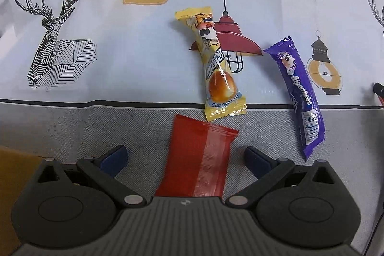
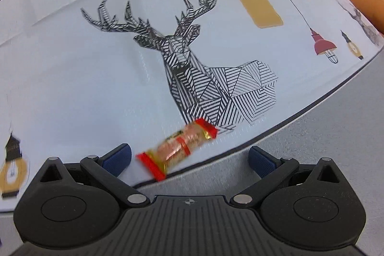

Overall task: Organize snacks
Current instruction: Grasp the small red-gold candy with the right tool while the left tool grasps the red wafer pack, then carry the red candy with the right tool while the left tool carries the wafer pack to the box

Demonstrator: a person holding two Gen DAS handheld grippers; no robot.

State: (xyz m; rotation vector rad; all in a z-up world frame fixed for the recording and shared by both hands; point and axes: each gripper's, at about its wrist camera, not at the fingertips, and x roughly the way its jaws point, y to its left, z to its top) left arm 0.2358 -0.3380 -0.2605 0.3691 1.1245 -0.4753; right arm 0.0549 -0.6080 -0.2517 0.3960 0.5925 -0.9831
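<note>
Snacks: one red packet [image 1: 200, 160], one yellow [image 1: 216, 64], one purple [image 1: 298, 92], one red-ended [image 2: 177, 146].

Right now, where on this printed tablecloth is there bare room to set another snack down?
Free: the cloth between the deer print and the yellow snack wrapper. Crowded: around the yellow wrapper, purple candy tube and red foil packet by the open left gripper.

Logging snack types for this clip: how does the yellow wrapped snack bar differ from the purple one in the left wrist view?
The yellow wrapped snack bar shows a cartoon figure and a bun; the purple wrapped snack bar shows white lettering and a barcode. Yellow lies partly over a printed red lamp; purple lies beside it. Both straddle the tablecloth's dark border line.
</note>
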